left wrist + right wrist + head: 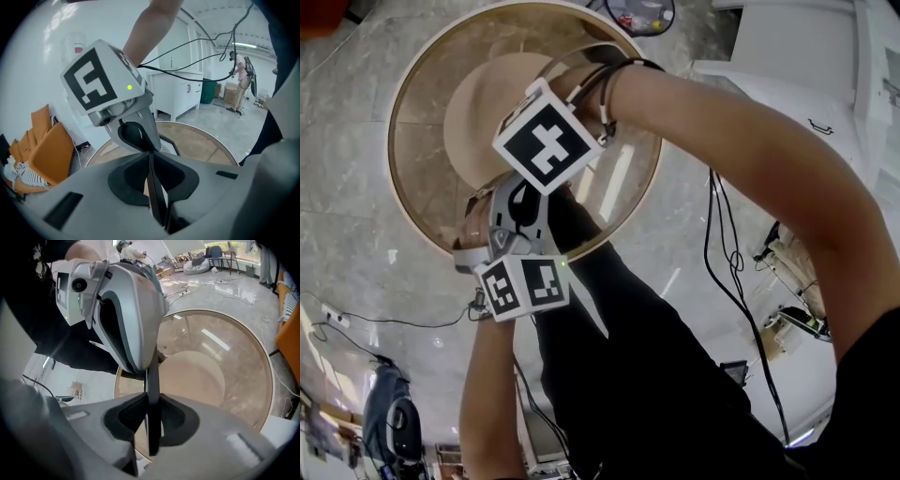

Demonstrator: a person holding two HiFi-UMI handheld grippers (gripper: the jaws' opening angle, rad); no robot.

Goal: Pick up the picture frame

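The picture frame is thin and dark, and it shows edge-on between the jaws in both gripper views. My left gripper is shut on one edge of it. My right gripper is shut on the frame from the opposite side. Each gripper view shows the other gripper just beyond the frame. In the head view my left gripper and my right gripper meet over the near rim of the round table, and they hide most of the frame there.
A round glass table with a wooden rim stands on a beige base. Black cables trail across the marble floor. An orange chair and white cabinets stand nearby, and a person stands far off.
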